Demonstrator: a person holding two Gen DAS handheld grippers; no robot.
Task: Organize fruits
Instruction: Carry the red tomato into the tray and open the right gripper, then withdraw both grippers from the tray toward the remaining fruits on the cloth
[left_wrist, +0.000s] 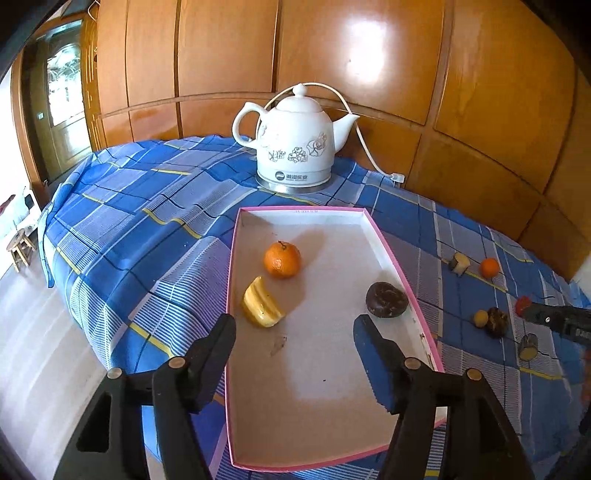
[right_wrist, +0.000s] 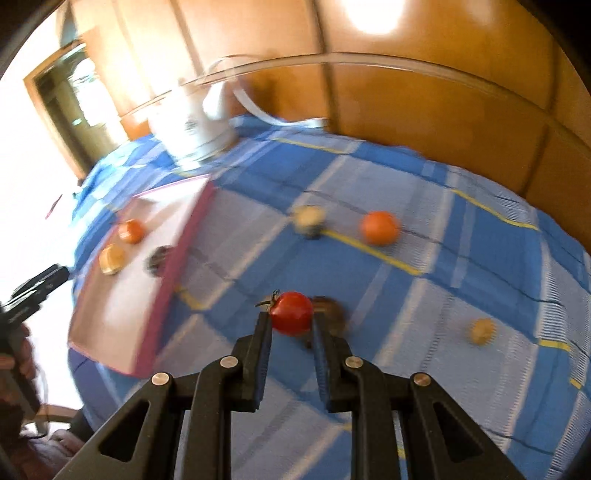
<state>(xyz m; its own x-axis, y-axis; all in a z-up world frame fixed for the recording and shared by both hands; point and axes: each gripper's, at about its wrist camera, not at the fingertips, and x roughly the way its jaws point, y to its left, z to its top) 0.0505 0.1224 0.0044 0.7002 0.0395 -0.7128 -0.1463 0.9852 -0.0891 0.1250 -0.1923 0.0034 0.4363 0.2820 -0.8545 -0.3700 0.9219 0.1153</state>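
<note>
Left wrist view shows my left gripper (left_wrist: 293, 325) with its jaws spread apart and nothing between them, hanging over the near half of the pink-rimmed tray (left_wrist: 395, 254). Inside the tray lie a mandarin (left_wrist: 282, 259), a yellow banana piece (left_wrist: 261, 303) just in front of it, and a dark brown round fruit (left_wrist: 386, 299) against the right wall, close to my right fingertip (left_wrist: 364, 326). The tray sits on a table under a blue checked cloth (left_wrist: 147, 206), with a white floral kettle (left_wrist: 295, 144) behind it. To the right of the tray, loose on the cloth, I see a pale cut piece (left_wrist: 459, 263), a small orange (left_wrist: 489, 267), a little yellow fruit (left_wrist: 480, 318) touching a dark wrinkled one (left_wrist: 497, 321), and a cut stub (left_wrist: 528, 346) nearer me.

From the right wrist, much is blurred. My right gripper (right_wrist: 291, 321) is clenched on a red tomato (right_wrist: 291, 313), its green stem pointing left, and the pads press its two sides. The tomato is above the cloth, to the right of the tray, with the dark wrinkled fruit just behind it. Whether it touches the cloth I cannot tell.
</note>
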